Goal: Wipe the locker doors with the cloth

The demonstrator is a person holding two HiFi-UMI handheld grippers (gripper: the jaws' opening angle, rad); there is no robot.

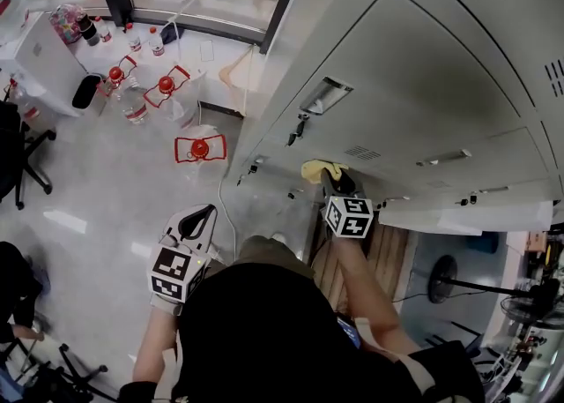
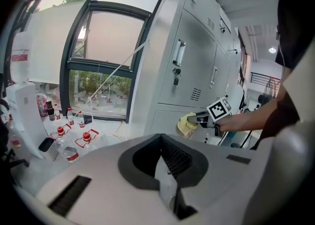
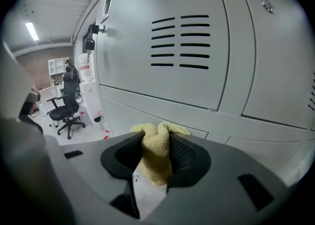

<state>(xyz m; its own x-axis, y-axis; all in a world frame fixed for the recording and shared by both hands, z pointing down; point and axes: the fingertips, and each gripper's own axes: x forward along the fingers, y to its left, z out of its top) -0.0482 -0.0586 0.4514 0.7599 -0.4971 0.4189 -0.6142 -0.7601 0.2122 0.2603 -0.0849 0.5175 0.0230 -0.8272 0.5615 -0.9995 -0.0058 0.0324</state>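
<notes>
The right gripper (image 3: 156, 156) is clamping a bunched yellow cloth (image 3: 155, 152) between its jaws, with the cloth's folded top poking out beyond them. In the head view this gripper (image 1: 328, 175) is reaching out to the grey locker doors (image 1: 423, 84), and the cloth (image 1: 319, 168) is sitting at the locker face, just below a door with vent slots (image 3: 180, 41); whether it is actually touching the metal cannot be told. The left gripper (image 2: 165, 170) is hanging back beside the person's body with its jaws drawn together and nothing between them, well apart from the lockers. Red-capped water bottles (image 1: 166, 87) are standing on the pale floor (image 1: 106, 190) near the window (image 2: 101, 47).
</notes>
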